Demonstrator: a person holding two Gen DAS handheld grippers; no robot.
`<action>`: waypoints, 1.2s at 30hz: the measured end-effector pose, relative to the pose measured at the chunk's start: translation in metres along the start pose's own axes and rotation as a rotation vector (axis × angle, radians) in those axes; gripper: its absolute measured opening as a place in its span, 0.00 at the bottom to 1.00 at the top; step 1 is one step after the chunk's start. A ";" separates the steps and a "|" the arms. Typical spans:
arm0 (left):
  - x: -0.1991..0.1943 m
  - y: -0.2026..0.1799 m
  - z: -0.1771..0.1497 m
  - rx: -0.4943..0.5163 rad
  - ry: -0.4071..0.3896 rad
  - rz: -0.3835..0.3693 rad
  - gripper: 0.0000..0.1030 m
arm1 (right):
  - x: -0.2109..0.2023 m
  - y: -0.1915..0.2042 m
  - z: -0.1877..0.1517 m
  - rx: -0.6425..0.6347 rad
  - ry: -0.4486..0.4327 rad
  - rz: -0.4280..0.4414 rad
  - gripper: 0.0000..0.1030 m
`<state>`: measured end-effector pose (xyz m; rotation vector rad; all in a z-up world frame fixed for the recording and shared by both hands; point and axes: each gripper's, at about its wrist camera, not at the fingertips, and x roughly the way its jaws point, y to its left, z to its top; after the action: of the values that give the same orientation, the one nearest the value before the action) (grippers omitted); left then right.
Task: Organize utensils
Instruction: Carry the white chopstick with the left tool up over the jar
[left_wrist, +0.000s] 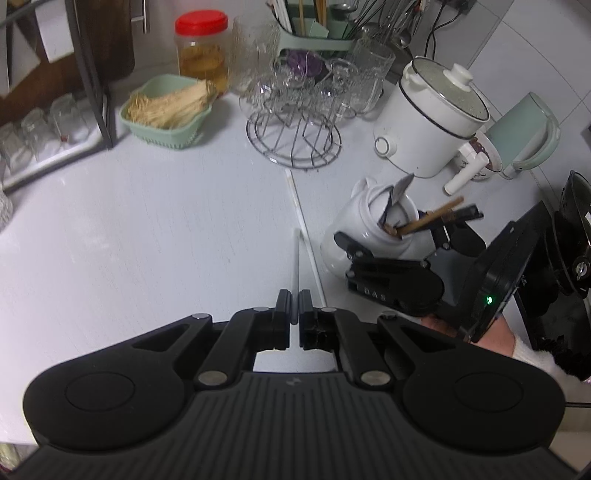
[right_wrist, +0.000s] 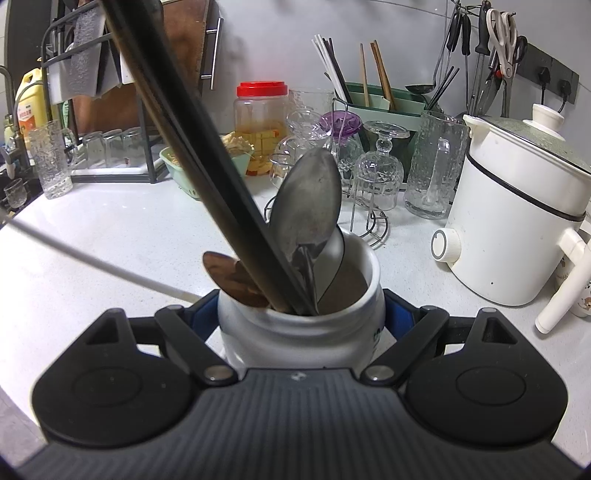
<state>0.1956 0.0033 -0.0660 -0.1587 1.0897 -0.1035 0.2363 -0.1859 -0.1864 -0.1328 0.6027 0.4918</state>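
the left gripper is squeezed almost shut on a thin white chopstick. it holds the stick near one end, so the long part pokes out in front, above the counter. a second white chopstick lies flat on the counter just beside it, not picked up yet.

the right gripper is partly open and hugs the white jar from both sides. its blue pads press on the jar, likely to keep it from tipping when things go in. the jar already holds a big metal spoon, dark chopsticks and a brown spoon. the white stick probably goes in there too.
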 end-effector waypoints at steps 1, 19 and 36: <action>-0.001 -0.001 0.003 0.010 -0.003 0.004 0.04 | 0.000 0.000 0.000 -0.001 -0.001 0.001 0.88; -0.025 -0.020 0.048 0.092 -0.092 0.031 0.04 | 0.001 -0.001 -0.001 -0.019 -0.006 0.018 0.88; -0.096 -0.078 0.102 0.236 -0.238 -0.017 0.04 | 0.003 -0.002 -0.001 -0.030 -0.012 0.034 0.88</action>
<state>0.2417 -0.0503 0.0784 0.0316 0.8316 -0.2217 0.2385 -0.1867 -0.1888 -0.1480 0.5865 0.5339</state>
